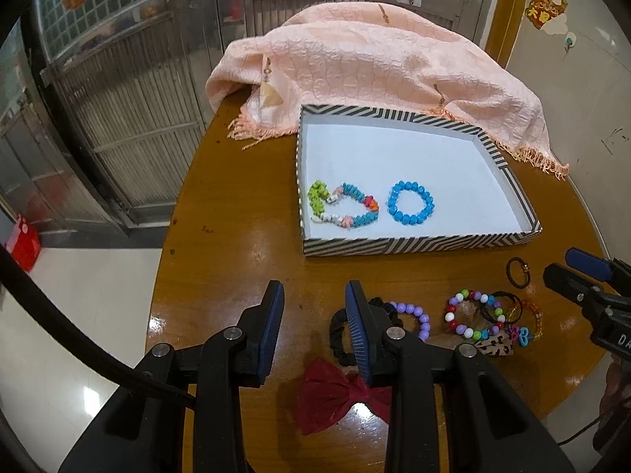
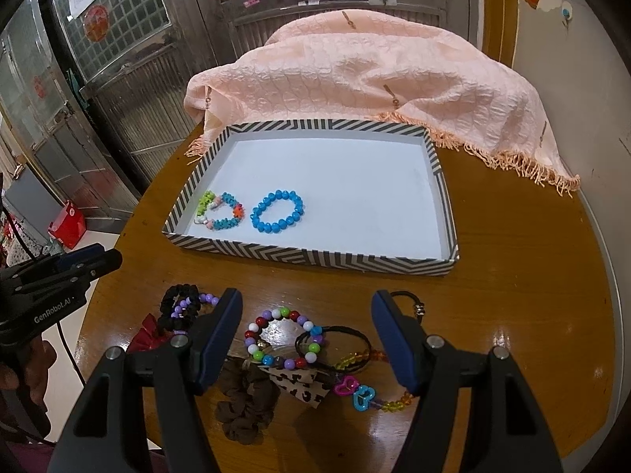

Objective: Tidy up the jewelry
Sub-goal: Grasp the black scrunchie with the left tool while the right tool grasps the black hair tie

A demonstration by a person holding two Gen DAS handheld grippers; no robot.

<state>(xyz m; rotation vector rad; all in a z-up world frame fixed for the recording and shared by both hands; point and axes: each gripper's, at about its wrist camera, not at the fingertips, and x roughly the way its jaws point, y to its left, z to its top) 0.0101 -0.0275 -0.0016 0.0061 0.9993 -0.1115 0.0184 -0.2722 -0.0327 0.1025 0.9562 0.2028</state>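
Note:
A striped tray (image 1: 418,245) (image 2: 307,257) with a white floor holds a blue bead bracelet (image 1: 410,203) (image 2: 277,211) and a multicoloured bracelet (image 1: 342,210) (image 2: 221,211). In front of it lie loose pieces: a purple bead bracelet (image 1: 416,312) (image 2: 197,301), a mixed-colour bead bracelet (image 1: 471,315) (image 2: 282,337), black hair ties (image 1: 518,272) (image 2: 339,343), a black scrunchie (image 1: 341,335) (image 2: 179,303), a red bow (image 1: 335,394). My left gripper (image 1: 314,303) is open and empty above the table, left of the pile. My right gripper (image 2: 307,315) is open and empty over the mixed-colour bracelet.
A peach fringed cloth (image 1: 374,63) (image 2: 374,79) is heaped behind the tray. A brown scrunchie (image 2: 244,406), a leopard-print piece (image 2: 295,386) and a bracelet with pink and blue charms (image 2: 355,390) lie at the round wooden table's (image 1: 236,197) front. A wall stands at right.

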